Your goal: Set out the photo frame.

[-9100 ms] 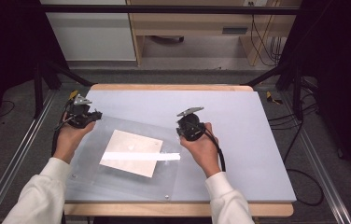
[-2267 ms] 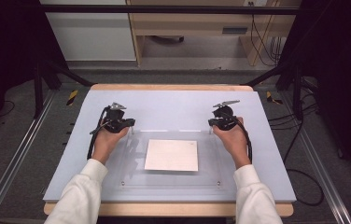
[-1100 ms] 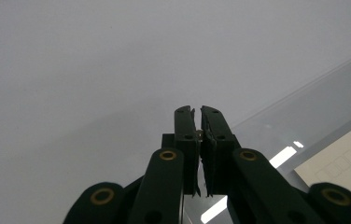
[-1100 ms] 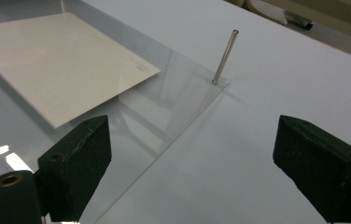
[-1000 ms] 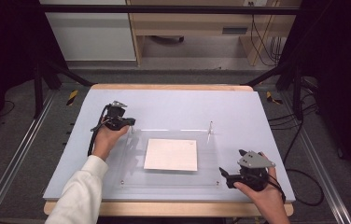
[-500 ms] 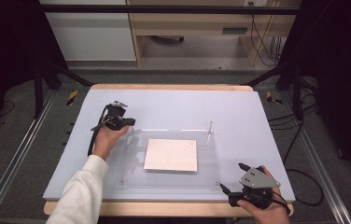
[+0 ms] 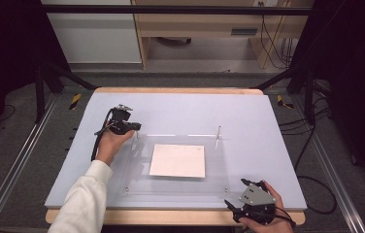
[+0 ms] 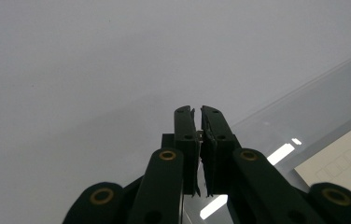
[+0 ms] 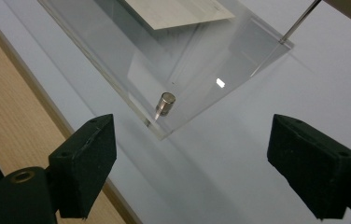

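While my left claw (image 7: 133,127) stays pinched tight on the far left corner of the clear acrylic panel (image 7: 219,167) lying on the table (image 7: 268,121), my right claw (image 9: 190,154), jaws wide but just narrowing with nothing between them, hovers by the panel's near right corner with its metal stud (image 9: 165,103).

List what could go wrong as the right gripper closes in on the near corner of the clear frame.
1. The right gripper, whose jaws have just been closing with nothing between them, sits short of the clear acrylic frame; closing now would likely catch only air.
2. The small metal magnet stands loose-looking at that corner; a jaw could knock it off.
3. The left gripper is shut at the far corner; lifting one end may slide the paper sheet.
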`<control>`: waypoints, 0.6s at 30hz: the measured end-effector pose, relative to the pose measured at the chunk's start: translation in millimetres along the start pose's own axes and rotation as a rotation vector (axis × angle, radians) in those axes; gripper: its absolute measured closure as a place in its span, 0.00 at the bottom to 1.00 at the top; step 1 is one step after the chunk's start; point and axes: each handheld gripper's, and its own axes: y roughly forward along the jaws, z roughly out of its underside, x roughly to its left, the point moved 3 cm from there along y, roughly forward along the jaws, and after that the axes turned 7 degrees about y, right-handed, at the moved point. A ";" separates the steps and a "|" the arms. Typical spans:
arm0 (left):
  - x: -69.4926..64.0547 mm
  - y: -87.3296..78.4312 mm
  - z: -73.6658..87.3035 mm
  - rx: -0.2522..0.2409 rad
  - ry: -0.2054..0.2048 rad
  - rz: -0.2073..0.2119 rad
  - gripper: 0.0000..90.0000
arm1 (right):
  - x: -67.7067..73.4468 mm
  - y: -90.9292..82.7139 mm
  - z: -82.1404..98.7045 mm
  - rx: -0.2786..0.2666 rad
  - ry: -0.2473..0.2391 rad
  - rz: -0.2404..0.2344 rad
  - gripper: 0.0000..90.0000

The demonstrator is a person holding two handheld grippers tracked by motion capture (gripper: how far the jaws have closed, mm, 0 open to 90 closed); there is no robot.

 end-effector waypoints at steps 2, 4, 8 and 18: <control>0.4 0.6 -0.4 -0.001 -0.007 0.004 0.94 | 0.1 3.2 1.1 0.002 -0.008 0.002 0.21; 1.1 1.0 -0.8 0.000 -0.006 0.006 0.94 | 0.2 6.0 1.8 0.008 -0.015 0.008 0.24; 2.1 1.4 -1.0 0.002 -0.008 0.010 0.94 | -0.2 10.6 1.4 0.001 -0.026 0.011 0.30; 2.8 1.7 -0.6 0.002 -0.002 0.018 0.94 | 4.2 24.2 -6.3 -0.029 -0.101 0.011 0.39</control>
